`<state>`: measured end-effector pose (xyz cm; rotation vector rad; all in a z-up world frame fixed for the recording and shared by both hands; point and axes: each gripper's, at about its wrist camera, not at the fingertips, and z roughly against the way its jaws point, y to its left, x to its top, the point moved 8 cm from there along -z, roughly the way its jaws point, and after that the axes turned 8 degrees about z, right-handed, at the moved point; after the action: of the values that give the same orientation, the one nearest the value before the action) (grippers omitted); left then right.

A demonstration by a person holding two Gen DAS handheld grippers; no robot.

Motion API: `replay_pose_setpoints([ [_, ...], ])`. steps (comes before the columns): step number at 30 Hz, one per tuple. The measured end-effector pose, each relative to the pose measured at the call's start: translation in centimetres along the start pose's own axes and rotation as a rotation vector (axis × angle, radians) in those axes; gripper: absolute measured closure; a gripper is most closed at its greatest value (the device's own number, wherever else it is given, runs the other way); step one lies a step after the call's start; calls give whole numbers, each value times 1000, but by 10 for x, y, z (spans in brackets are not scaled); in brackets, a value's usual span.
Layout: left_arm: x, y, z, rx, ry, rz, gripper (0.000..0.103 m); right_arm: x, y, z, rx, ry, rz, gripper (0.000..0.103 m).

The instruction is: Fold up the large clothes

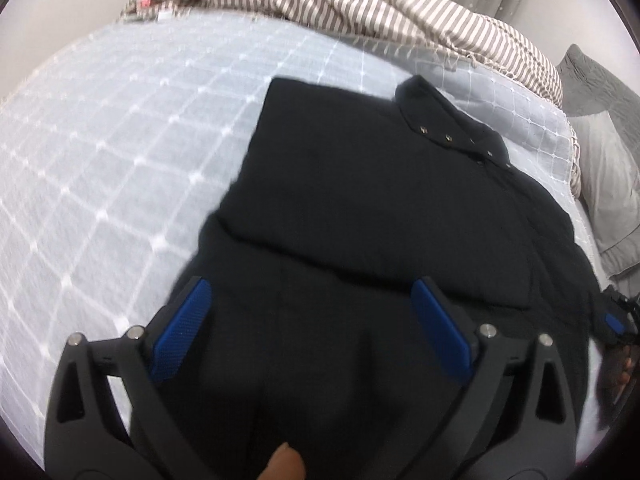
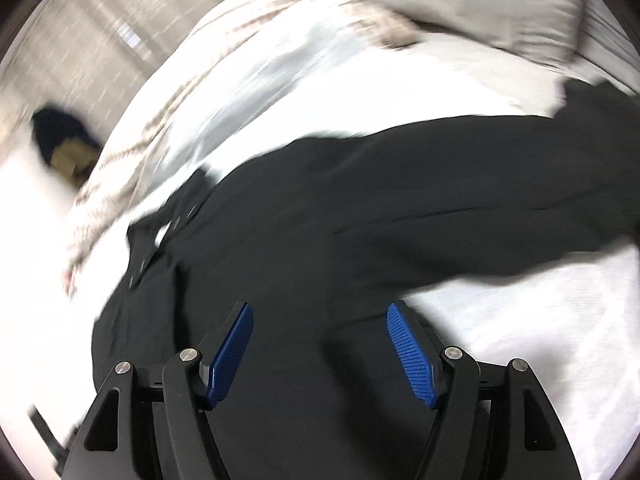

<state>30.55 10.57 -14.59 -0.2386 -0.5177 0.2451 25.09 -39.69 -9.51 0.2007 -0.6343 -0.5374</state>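
A large black garment lies on a bed, one part folded over itself, a row of metal snaps along its upper right edge. My left gripper hovers over its near part with the blue pads wide apart and nothing pinched; it is open. In the blurred right wrist view the same black garment spreads across the bed with a sleeve reaching right. My right gripper is open above the cloth, nothing between its pads. The right gripper also shows at the left wrist view's right edge.
A pale blue checked bedspread covers the bed. A brown-and-white striped blanket is bunched along the far side. Grey pillows lie at the right. A fingertip shows at the bottom edge. A dark object sits off the bed, far left.
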Motion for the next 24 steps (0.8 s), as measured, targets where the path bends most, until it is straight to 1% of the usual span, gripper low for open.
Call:
replay_pose_setpoints([
  [1, -3, 1, 1, -5, 10, 6, 3, 4, -18, 10, -9, -9, -29, 32],
  [2, -5, 1, 2, -8, 18, 8, 3, 12, -42, 23, -29, -27, -66, 31],
  [3, -8, 1, 3, -10, 30, 5, 3, 18, -59, 31, -53, -40, -81, 31],
  [4, -9, 0, 3, -11, 37, 1, 3, 23, -76, 40, -84, -54, -96, 31],
  [5, -10, 0, 3, -11, 39, 1, 3, 30, -103, 52, -138, -72, -121, 31],
  [9, -10, -1, 4, -9, 33, 1, 3, 42, -171, 85, -243, -120, -216, 31],
  [12, -11, -1, 2, -5, 31, 1, 3, 44, -216, 102, -289, -142, -292, 31],
  [13, -12, -1, 2, -3, 31, 2, 3, 45, -225, 104, -304, -145, -304, 31],
  [15, -13, -1, 0, 3, 33, -1, 3, 45, -247, 107, -361, -149, -326, 31],
  [16, -12, -1, 0, 5, 31, -1, 3, 44, -255, 107, -373, -148, -330, 31],
  [19, -11, 0, 0, 11, 14, 4, 3, 45, -268, 100, -350, -154, -333, 32],
  [20, -10, 1, 0, 15, 7, 8, 3, 47, -268, 96, -346, -166, -324, 39],
  [21, -9, 2, 1, 20, -2, 10, 3, 50, -268, 93, -354, -181, -316, 52],
  [22, -9, 4, 1, 25, -8, 12, 3, 51, -267, 89, -358, -186, -317, 61],
  [23, -8, 5, 1, 31, -10, 15, 3, 54, -265, 82, -346, -189, -320, 83],
  [24, -7, 7, 1, 38, -10, 18, 3, 55, -263, 78, -322, -190, -327, 93],
])
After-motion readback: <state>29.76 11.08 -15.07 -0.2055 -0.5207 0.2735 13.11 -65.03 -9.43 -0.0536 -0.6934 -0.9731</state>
